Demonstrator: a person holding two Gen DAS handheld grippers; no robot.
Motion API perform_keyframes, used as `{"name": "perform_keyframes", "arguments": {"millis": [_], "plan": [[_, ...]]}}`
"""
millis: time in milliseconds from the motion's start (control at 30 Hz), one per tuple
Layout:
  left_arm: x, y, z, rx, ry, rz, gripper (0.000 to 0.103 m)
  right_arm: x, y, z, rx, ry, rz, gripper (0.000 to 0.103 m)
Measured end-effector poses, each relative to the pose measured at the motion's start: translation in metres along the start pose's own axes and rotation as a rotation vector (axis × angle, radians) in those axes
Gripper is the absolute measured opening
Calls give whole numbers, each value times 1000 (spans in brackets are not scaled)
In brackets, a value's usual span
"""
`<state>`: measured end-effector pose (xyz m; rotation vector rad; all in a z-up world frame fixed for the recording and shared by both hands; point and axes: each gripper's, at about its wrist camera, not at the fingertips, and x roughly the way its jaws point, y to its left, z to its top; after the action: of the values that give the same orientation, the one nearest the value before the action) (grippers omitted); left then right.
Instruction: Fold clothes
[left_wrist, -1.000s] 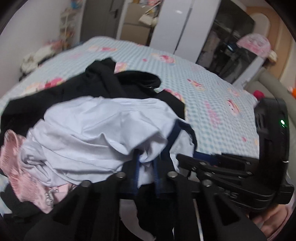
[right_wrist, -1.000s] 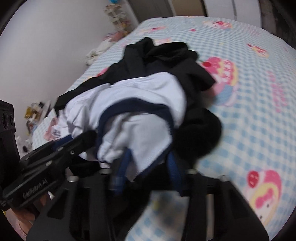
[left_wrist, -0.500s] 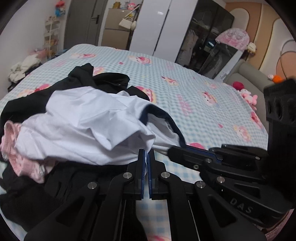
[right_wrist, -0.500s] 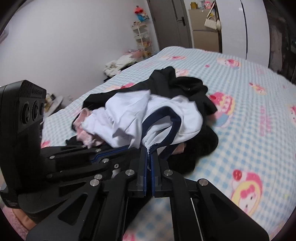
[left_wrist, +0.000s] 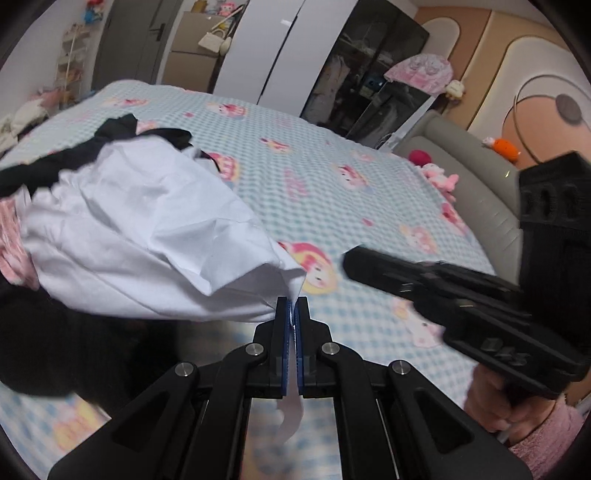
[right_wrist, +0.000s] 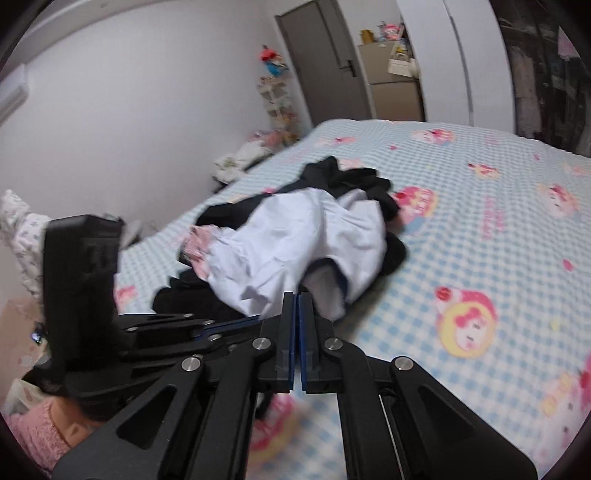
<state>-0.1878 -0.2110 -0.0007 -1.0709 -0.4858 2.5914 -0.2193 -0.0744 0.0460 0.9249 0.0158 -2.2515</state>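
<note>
Left gripper is clamped tight on an edge of the white garment, a strip of cloth pinched between the blue pads and trailing down behind them. From that pinch the white garment runs out ahead and to the left, billowed and creased, its bulk draped over the heap of dark clothes, with a pink patterned piece peeking out at the far left.

Over to the right gripper: jaws pressed together, and the white garment comes right up to the tips, its navy-trimmed opening just ahead and to the right. Whether cloth is actually caught between these pads, I can't tell; the gap looks bare from here.

In the left view the right gripper sits just to the right, angled in towards the same near edge. So both grippers crowd one end of the garment, and its length stretches away from them across the checked bed. My read: the left one has the sure hold, and spreading the garment means drawing that near edge apart sideways.
</note>
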Motion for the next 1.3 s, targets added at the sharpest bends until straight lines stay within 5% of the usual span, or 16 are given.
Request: {"name": "perform_keyframes", "arguments": {"millis": [67,133,200,267,367,433,500,700,1000,1133,1233,1300], "plan": [[2,-6,-15,-27,15,-38,3,3,-4,-7,17,40,25,2],[5,-15,-34,-23,39,-56,3,7,-7,-14,39,80,60,19],[7,-21,-52,-29,62,-79,3,10,-11,-21,60,121,95,54],[9,-24,-68,-51,79,-106,3,19,-13,-30,66,151,96,64],[10,-22,-83,-86,94,-123,3,44,-16,-46,87,234,135,61],[9,-22,-90,-99,100,-131,3,64,-14,-59,72,288,113,20],[13,-37,-95,-82,121,-167,3,72,-13,-71,67,311,74,10],[26,-80,-110,-28,187,-276,3,16,-30,-96,82,239,-24,9],[83,-236,-163,154,386,-514,3,-119,-129,-175,274,218,-340,9],[116,-287,-184,180,492,-531,6,-160,-163,-214,379,246,-418,9],[121,-267,-180,142,481,-468,10,-162,-170,-225,388,264,-403,11],[118,-241,-177,88,466,-404,25,-154,-166,-225,381,259,-354,16]]}}
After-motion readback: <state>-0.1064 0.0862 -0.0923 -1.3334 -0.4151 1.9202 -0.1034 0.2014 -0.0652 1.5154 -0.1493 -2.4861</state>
